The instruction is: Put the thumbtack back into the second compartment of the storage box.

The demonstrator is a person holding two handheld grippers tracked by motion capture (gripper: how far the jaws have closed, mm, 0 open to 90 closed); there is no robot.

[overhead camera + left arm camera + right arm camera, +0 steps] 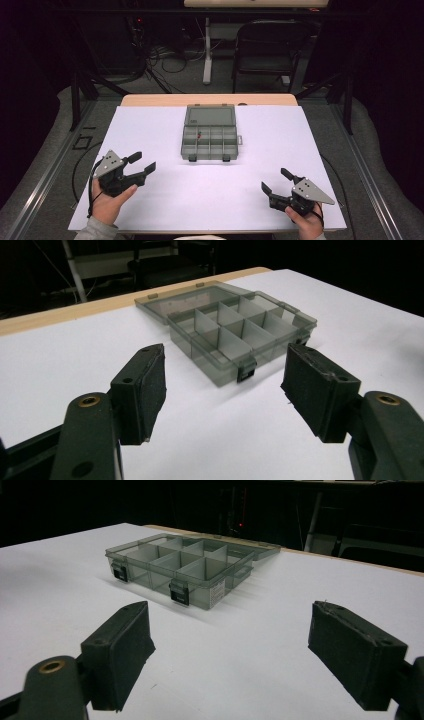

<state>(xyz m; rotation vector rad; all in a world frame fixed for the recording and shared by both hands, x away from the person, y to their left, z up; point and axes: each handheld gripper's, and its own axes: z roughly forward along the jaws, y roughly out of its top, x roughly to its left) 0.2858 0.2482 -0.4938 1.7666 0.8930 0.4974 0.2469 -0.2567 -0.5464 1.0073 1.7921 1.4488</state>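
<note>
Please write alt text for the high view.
A grey compartment box lies open on a white table. Near the front edge, the left gripper and the right gripper are both open and empty.

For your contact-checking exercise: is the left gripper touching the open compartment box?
Apart. The high view shows bare white table between the left gripper and the compartment box.

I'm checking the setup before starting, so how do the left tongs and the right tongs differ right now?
The left tongs sit at the table's left, farther up it, nearer the organizer box; the right tongs sit at its right, closer to the near edge. Left points up-right, right points up-left. Both stand open, empty, aimed at the box.
</note>
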